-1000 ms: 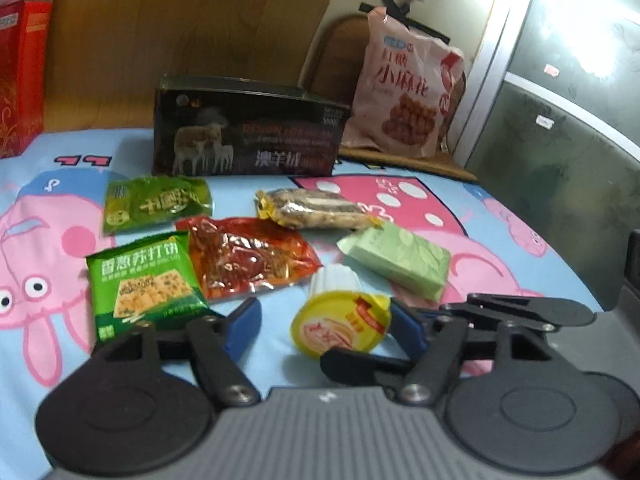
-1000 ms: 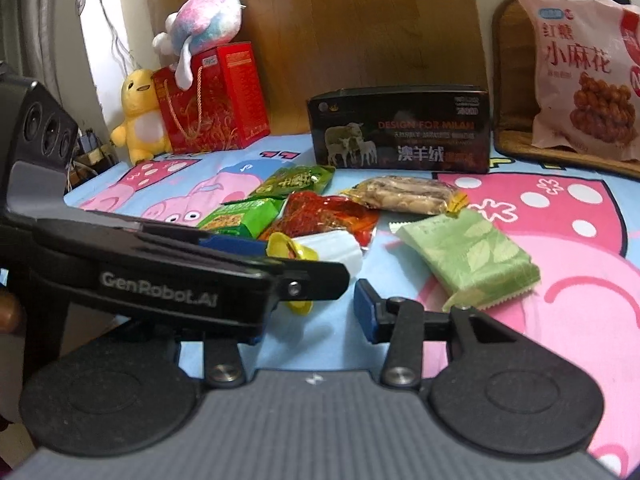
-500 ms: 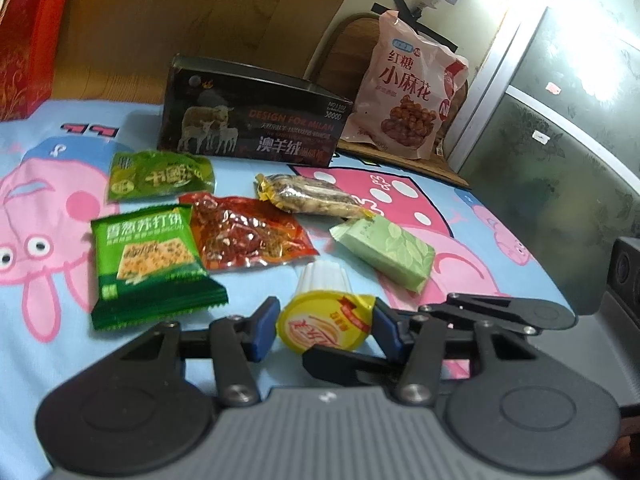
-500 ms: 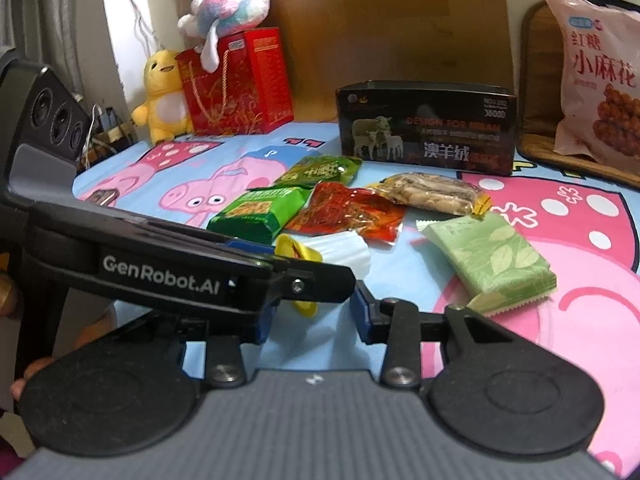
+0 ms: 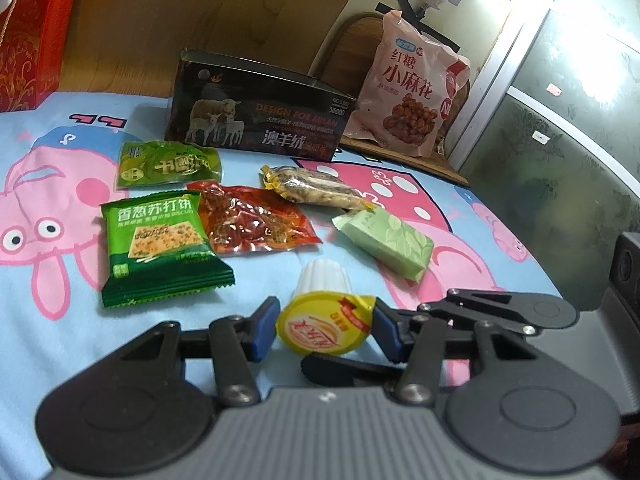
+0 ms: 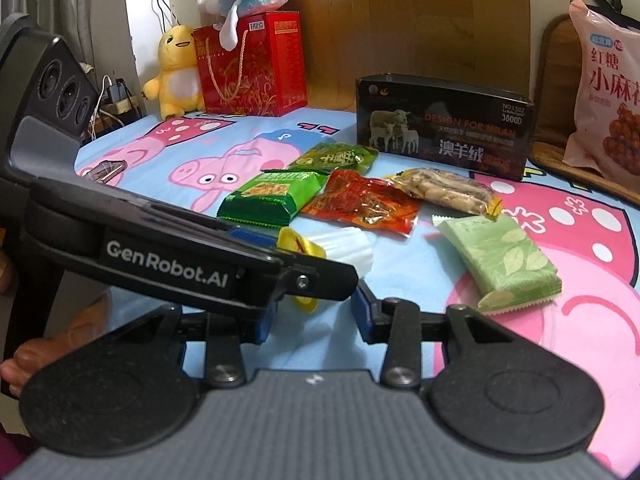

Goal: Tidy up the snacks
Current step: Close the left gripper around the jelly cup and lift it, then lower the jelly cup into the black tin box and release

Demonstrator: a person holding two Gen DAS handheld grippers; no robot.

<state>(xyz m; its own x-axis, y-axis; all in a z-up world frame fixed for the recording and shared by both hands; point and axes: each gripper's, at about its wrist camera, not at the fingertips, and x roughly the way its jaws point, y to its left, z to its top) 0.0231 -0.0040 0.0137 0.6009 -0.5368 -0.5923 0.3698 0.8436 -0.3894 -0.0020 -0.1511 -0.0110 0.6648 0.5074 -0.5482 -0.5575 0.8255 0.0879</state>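
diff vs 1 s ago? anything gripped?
The left gripper has just closed its jaws around the yellow-lidded jelly cup; its blue pads now sit against the lid rim. The right gripper stayed open with nothing between its jaws. The other snack packets and the dark box did not move.

Wooden headboard [image 5: 200, 4] behind cartoon-pig bedsheet [image 5: 52, 300]

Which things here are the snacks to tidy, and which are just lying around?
For the job: jelly cup in the left gripper, cracker pack, red packet, green bar, black box.
Lying about: yellow toy, red gift bag.
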